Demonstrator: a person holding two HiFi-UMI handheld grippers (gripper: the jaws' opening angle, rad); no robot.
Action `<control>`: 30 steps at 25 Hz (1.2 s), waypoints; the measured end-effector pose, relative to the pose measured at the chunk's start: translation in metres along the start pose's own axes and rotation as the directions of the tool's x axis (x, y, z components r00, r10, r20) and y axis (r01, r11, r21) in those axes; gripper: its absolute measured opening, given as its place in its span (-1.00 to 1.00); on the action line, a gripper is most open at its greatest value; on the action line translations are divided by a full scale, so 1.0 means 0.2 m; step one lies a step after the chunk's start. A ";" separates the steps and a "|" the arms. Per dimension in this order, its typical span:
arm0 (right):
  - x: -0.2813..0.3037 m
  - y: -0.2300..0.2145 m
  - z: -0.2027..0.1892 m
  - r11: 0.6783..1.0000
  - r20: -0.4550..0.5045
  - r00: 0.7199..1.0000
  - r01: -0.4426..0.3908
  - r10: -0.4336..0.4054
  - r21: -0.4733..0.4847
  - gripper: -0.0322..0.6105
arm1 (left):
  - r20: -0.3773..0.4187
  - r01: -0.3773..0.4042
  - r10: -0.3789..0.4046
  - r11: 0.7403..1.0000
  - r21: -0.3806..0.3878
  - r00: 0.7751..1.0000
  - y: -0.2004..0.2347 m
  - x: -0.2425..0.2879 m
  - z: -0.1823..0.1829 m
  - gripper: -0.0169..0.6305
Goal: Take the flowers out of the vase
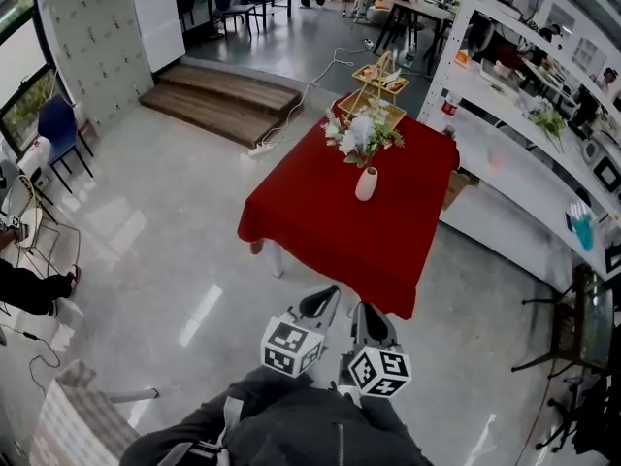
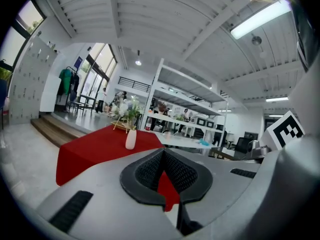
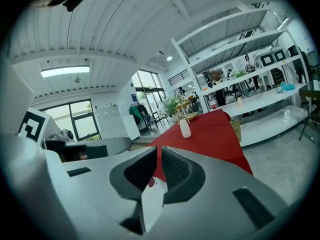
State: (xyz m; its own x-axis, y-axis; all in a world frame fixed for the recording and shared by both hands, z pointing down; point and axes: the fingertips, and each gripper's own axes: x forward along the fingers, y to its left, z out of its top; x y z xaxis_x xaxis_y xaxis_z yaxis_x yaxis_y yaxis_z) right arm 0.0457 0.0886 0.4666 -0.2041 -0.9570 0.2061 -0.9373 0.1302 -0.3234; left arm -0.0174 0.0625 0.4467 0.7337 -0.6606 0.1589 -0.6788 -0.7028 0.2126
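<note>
A small white vase [image 1: 366, 183] stands on the table with a red cloth [image 1: 330, 231], with a bunch of white flowers and green leaves [image 1: 361, 134] in it. Both grippers are far short of the table, side by side over the floor and pointing at it. The left gripper [image 1: 328, 299] is shut and holds nothing. The right gripper [image 1: 367, 311] is shut and empty too. In the left gripper view the vase [image 2: 130, 139] and flowers [image 2: 127, 109] show small beyond the closed jaws [image 2: 162, 151]. The right gripper view shows the vase [image 3: 185, 128] ahead of its closed jaws [image 3: 158, 148].
A gold wire tiered basket [image 1: 374, 90] sits at the table's far end. White shelving [image 1: 505, 153] runs along the right. Wooden steps [image 1: 223, 100] lie at the back left, with a cable and power strip [image 1: 262, 149] on the floor. A blue chair [image 1: 58, 129] stands at the left.
</note>
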 end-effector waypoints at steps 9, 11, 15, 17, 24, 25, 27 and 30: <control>0.24 -0.01 0.01 1.000 -0.007 1.000 0.014 -0.014 -0.003 -0.85 | -0.007 0.023 -0.023 1.000 0.005 1.000 0.19 0.14 0.04 -0.92; 0.29 -0.01 0.01 1.000 -0.013 1.000 0.015 -0.015 0.000 -0.85 | -0.011 0.026 -0.026 1.000 0.004 1.000 0.23 0.16 0.04 -0.92; 0.39 0.02 0.03 1.000 -0.011 1.000 0.005 -0.005 -0.003 -0.85 | -0.019 0.028 -0.028 1.000 -0.003 0.999 0.32 0.19 0.05 -0.92; 0.42 0.04 0.03 1.000 -0.017 1.000 0.001 -0.001 -0.003 -0.85 | -0.026 0.030 -0.031 0.999 -0.011 0.999 0.34 0.20 0.05 -0.92; 0.44 0.06 -0.05 1.000 -0.060 0.998 0.006 -0.005 0.014 -0.85 | -0.062 0.039 -0.041 0.999 -0.032 0.997 0.36 0.17 -0.02 -0.92; 0.44 0.06 -0.05 1.000 -0.065 0.998 0.006 -0.005 0.015 -0.85 | -0.066 0.035 -0.038 0.999 -0.038 0.997 0.37 0.16 -0.03 -0.92; 0.44 0.07 -0.07 1.000 -0.077 0.997 0.002 0.000 0.017 -0.85 | -0.073 0.027 -0.030 0.998 -0.052 0.997 0.38 0.15 -0.05 -0.92; 0.47 0.07 -0.08 1.000 -0.093 0.996 -0.002 0.004 0.019 -0.85 | -0.082 0.015 -0.021 0.998 -0.066 0.996 0.40 0.15 -0.07 -0.92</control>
State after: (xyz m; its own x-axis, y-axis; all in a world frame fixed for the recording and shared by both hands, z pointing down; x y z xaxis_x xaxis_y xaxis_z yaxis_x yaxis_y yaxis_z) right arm 0.0085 0.0054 0.4960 -0.2333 -0.9283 0.2896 -0.9312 0.1275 -0.3414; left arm -0.0493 -0.0099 0.4812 0.7476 -0.6220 0.2329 -0.6641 -0.6940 0.2781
